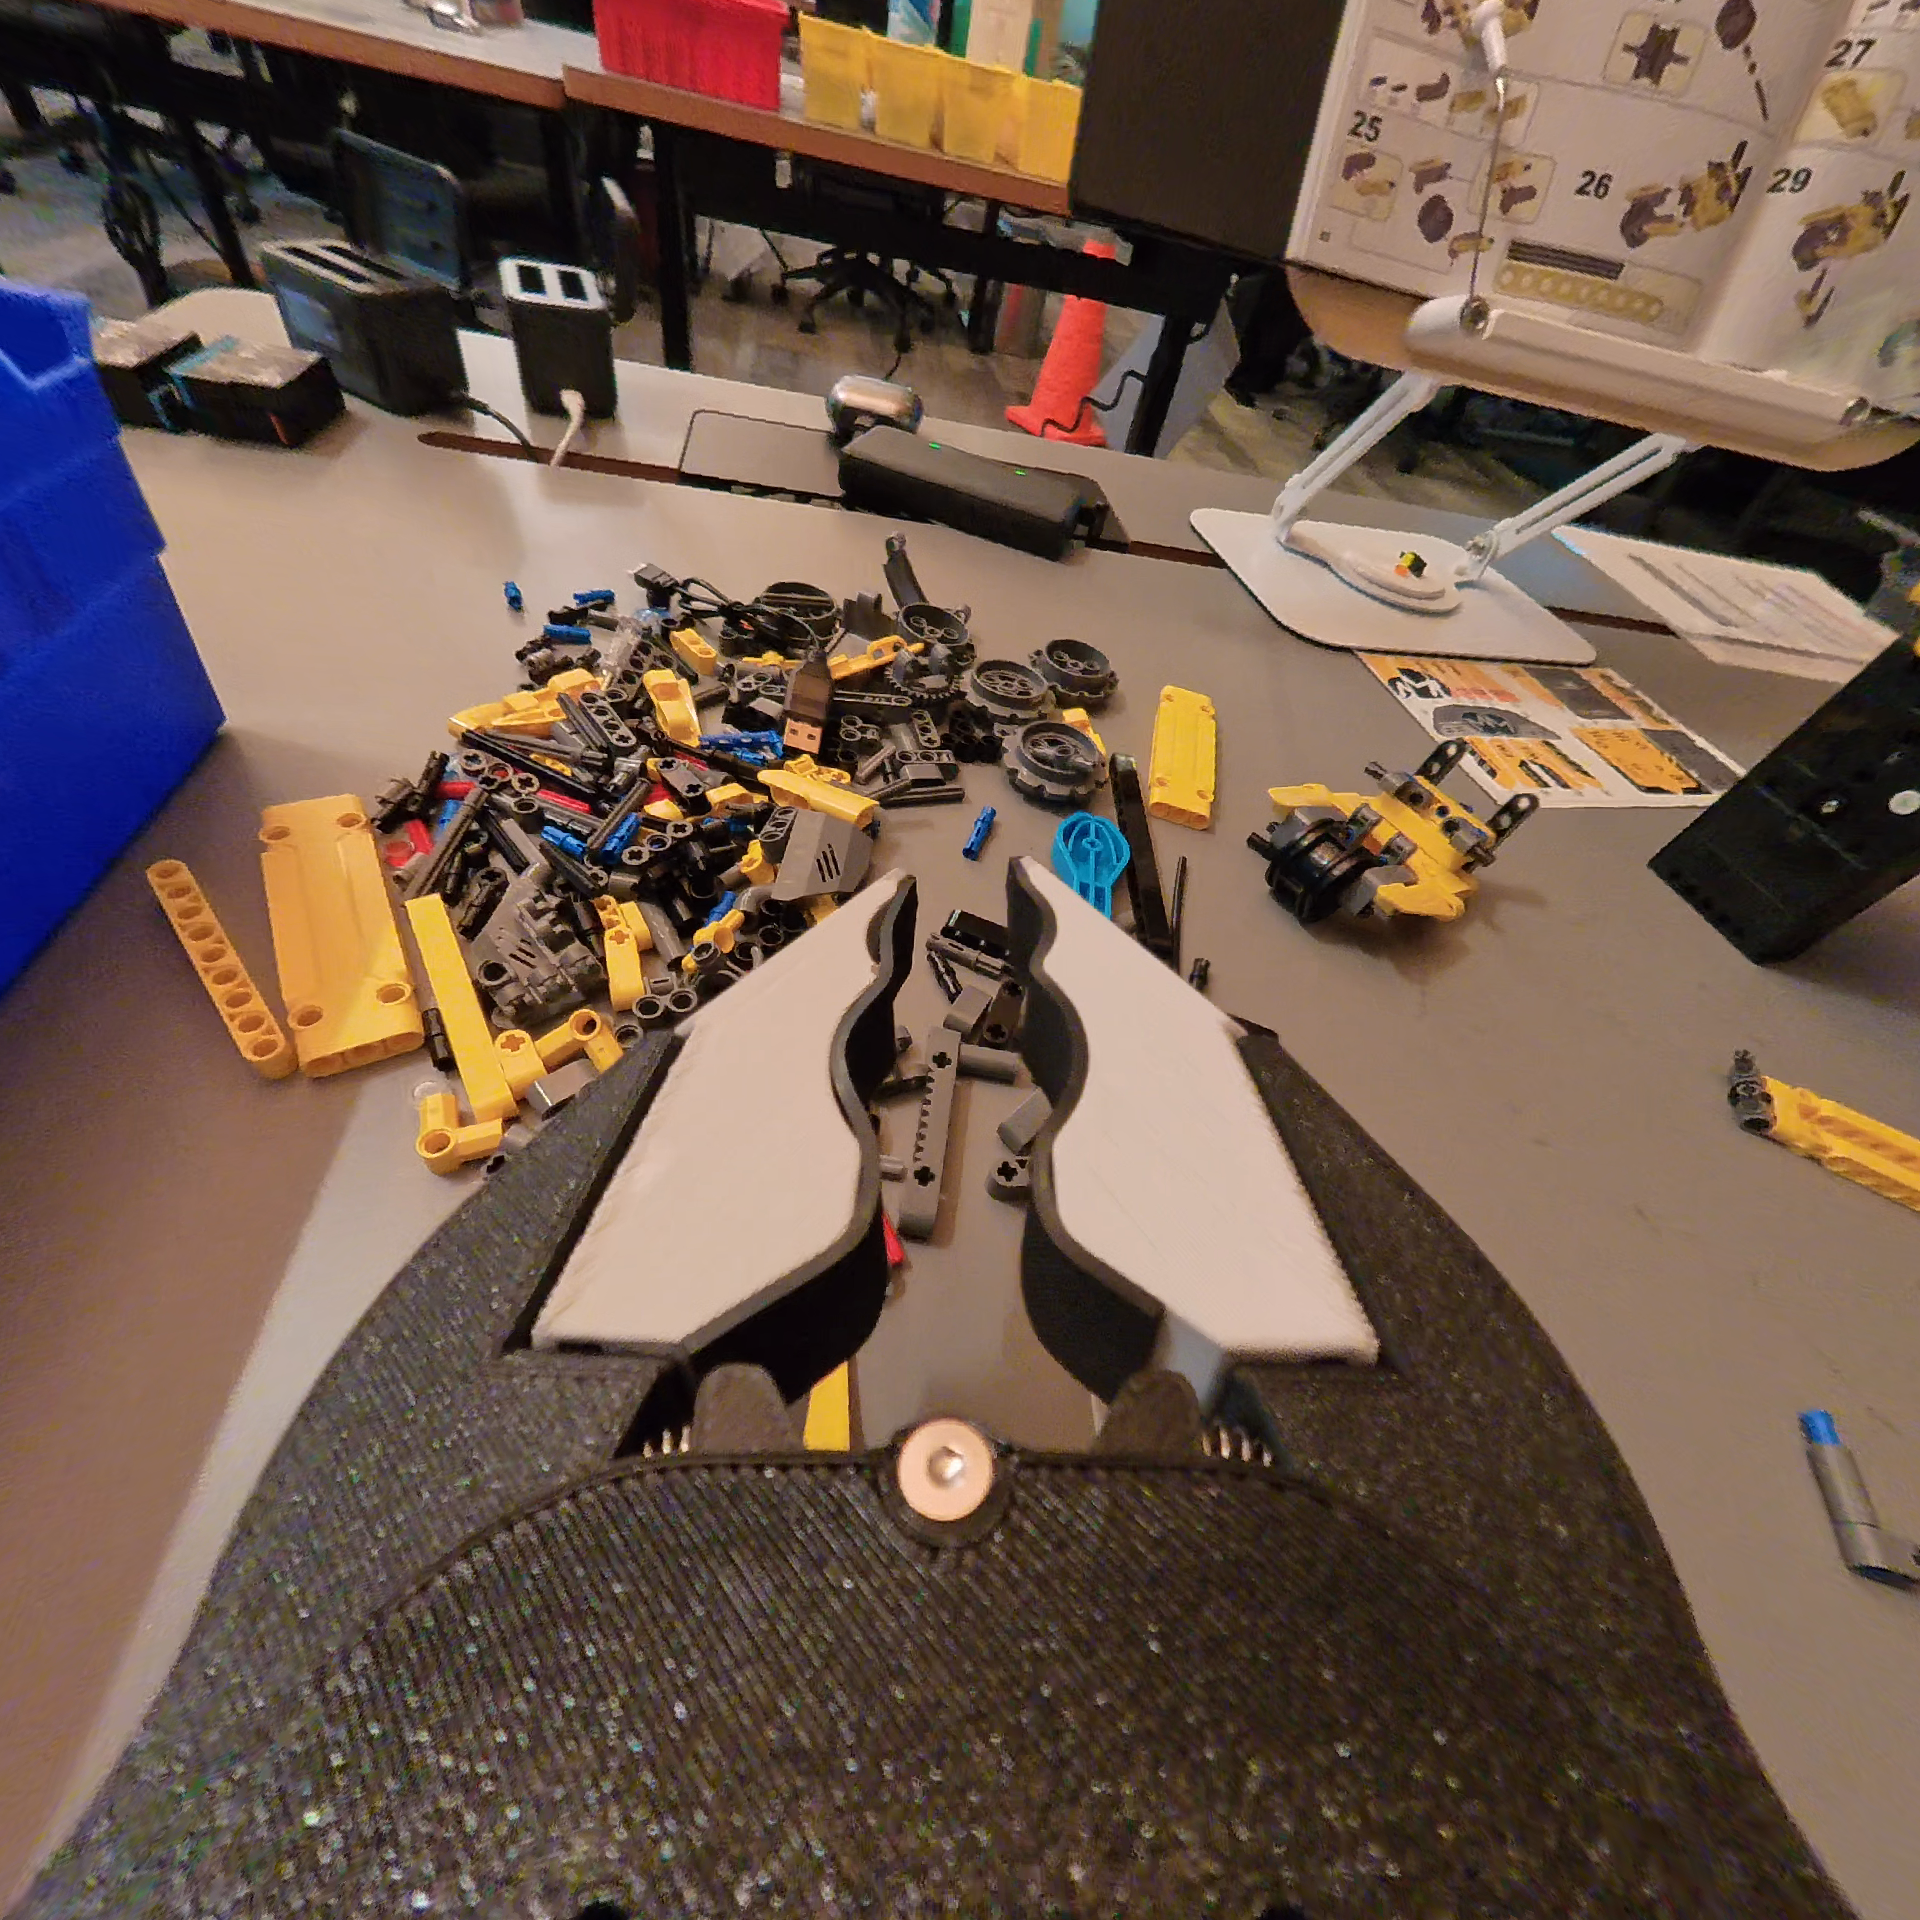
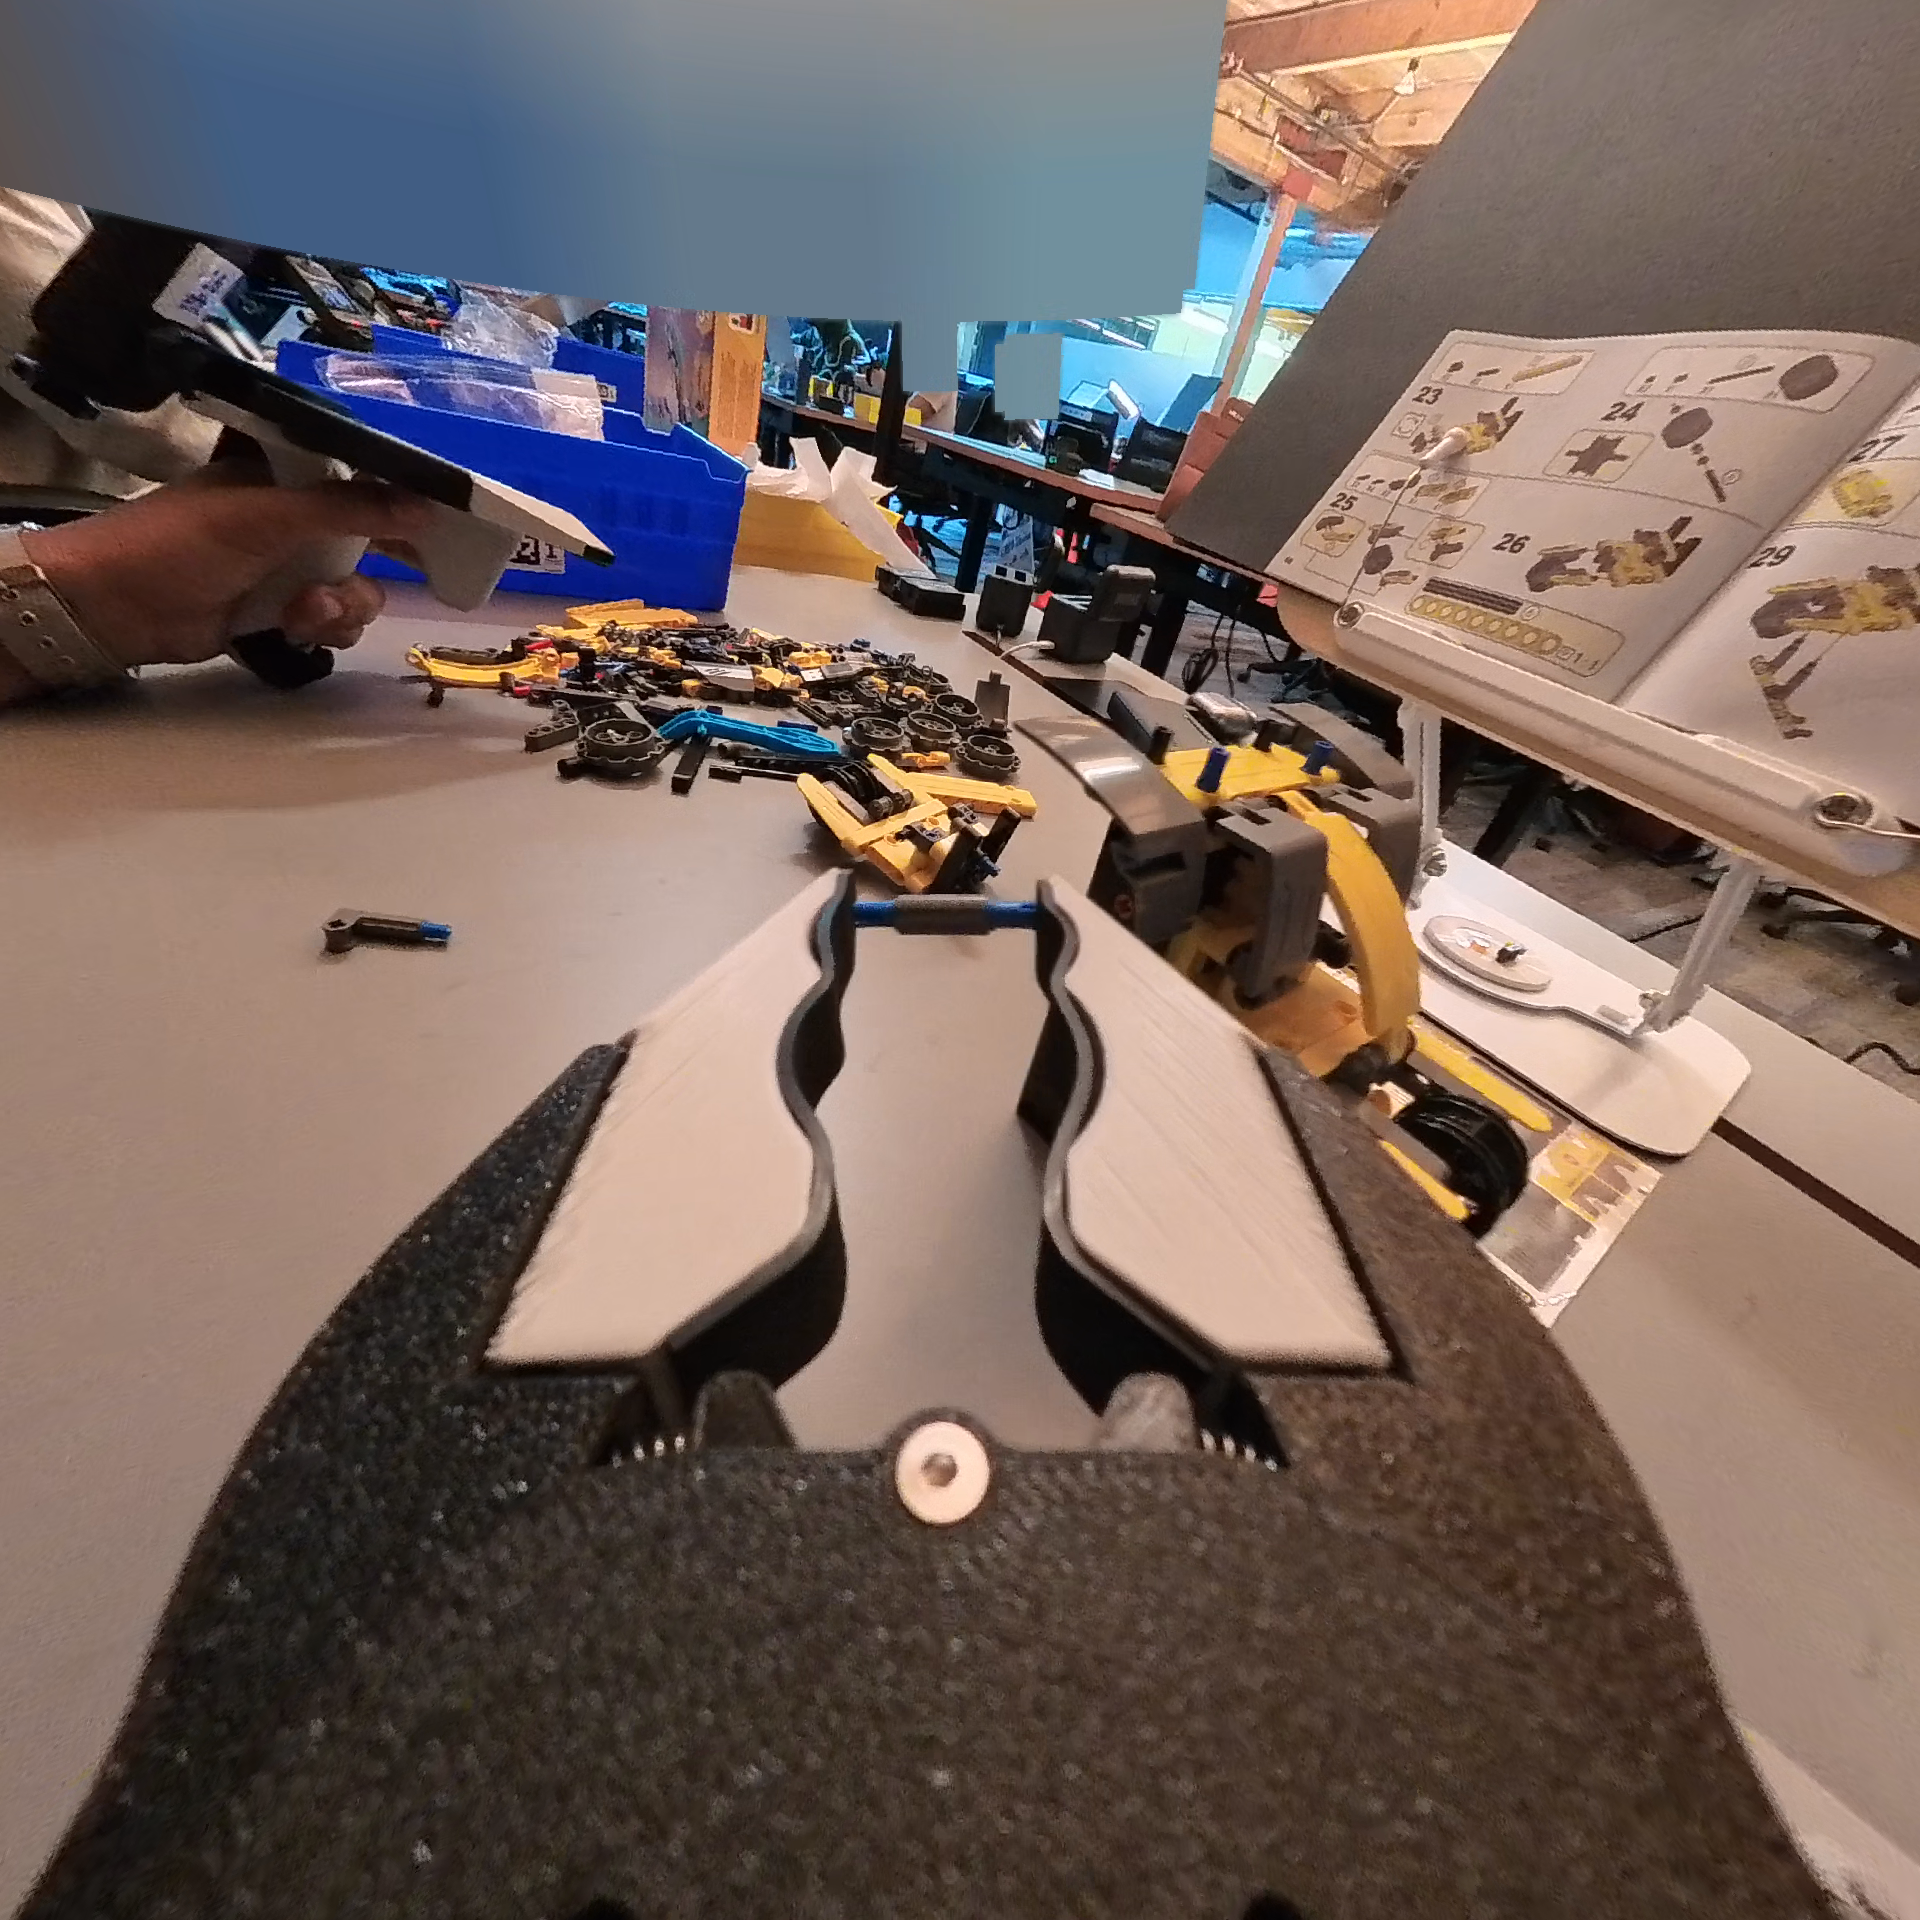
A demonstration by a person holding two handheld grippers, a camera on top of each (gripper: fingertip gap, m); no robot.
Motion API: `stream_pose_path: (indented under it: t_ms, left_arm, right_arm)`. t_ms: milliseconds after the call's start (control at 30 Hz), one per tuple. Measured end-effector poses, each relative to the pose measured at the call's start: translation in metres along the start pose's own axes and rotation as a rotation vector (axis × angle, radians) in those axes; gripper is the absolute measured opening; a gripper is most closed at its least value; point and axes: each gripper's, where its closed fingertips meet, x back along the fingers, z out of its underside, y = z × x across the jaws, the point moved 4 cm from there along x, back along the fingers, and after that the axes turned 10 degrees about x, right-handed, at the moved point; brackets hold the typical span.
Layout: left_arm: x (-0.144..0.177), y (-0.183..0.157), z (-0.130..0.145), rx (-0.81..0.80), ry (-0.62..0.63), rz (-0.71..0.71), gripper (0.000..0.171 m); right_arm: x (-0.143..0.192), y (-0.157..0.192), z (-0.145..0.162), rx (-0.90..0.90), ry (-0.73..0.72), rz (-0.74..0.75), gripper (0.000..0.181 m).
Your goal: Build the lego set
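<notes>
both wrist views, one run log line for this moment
left gripper open over parts pile | right gripper shut on blue-tipped grey pin | yellow model beside it

grey table (image 1: 1455, 1195), brick pile (image 1: 686, 790), blue bin (image 1: 73, 644)

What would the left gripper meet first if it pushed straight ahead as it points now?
Probably the small black pieces just past the left gripper, then the blue round-headed part; depth is unclear, and it may pass above them.
</notes>
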Motion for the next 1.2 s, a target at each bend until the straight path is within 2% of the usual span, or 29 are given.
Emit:
stream_pose_path:
  t_ms: [200,367,500,567,633,700,767,933,1067,1133,1200]
  left_arm:
    - [-0.001,0.003,0.0,0.045,0.013,0.025,0.017]
    - [-0.003,0.002,0.002,0.008,0.023,-0.013,0.017]
    - [-0.028,0.01,0.015,-0.098,0.235,-0.127,0.043]
    - [-0.046,0.019,0.01,-0.187,0.282,-0.196,0.051]
    - [-0.064,0.025,0.004,-0.245,0.295,-0.222,0.045]
    - [-0.078,0.034,0.011,-0.297,0.389,-0.244,0.019]
    - [-0.082,0.04,0.014,-0.331,0.409,-0.278,0.022]
    - [-0.075,0.04,0.012,-0.283,0.388,-0.217,0.028]
    - [-0.078,0.038,0.02,-0.28,0.458,-0.181,0.023]
    - [-0.08,0.036,0.02,-0.295,0.452,-0.177,0.012]
    - [-0.081,0.035,0.02,-0.32,0.437,-0.175,0.011]
  right_arm:
    - [0.001,-0.004,0.002,-0.007,0.003,0.011,0.034]
    - [0.0,-0.005,0.002,-0.011,0.008,0.008,0.034]
    - [0.0,-0.007,0.003,-0.027,0.006,0.007,0.034]
    - [0.0,-0.007,0.003,-0.028,0.005,0.006,0.034]
    - [0.0,-0.006,0.002,-0.018,0.003,0.008,0.034]
    - [0.0,-0.004,0.002,-0.005,0.008,0.007,0.034]
    - [-0.002,-0.003,0.003,0.003,0.015,0.004,0.034]
    - [-0.003,-0.006,0.003,-0.025,0.012,0.007,0.034]
    - [-0.008,-0.009,0.004,-0.066,0.014,-0.009,0.034]
    - [-0.009,-0.009,0.005,-0.076,0.017,-0.012,0.034]
    - [-0.01,-0.01,0.005,-0.078,0.019,-0.009,0.034]
